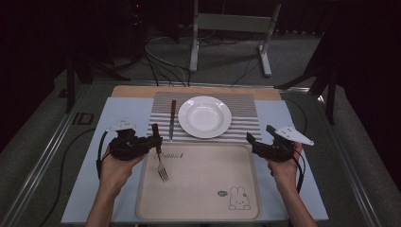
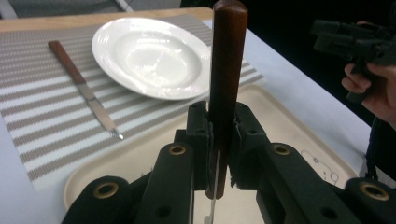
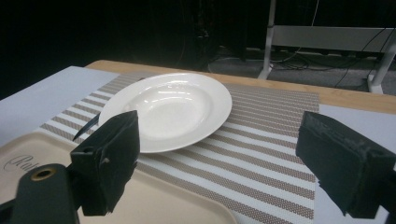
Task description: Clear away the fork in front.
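Since its weight sits in a thin steel stem and tines below a wooden handle, the fork (image 1: 159, 153) should handle as a light, stiff thing that can pivot or slip if pinched too near one end; the handle's flat wooden sides look like the best place to take hold. At the left, the left gripper (image 1: 150, 142) has its fingers (image 2: 198, 135) pressed onto that brown handle, which stands up between them in the left gripper view, its rounded top well above the pads. From the high view the tines hang down over the near-left part of the beige tray (image 1: 198, 208), and I cannot tell whether they touch it. Just beyond, a knife (image 1: 172, 119) lies on the striped placemat (image 1: 243, 109), beside the white plate (image 1: 204, 116). At the right, the right gripper (image 1: 257, 144) hovers near the tray's right rim, its fingers (image 3: 109, 158) spread wide and empty, above the tabletop (image 1: 90, 170).
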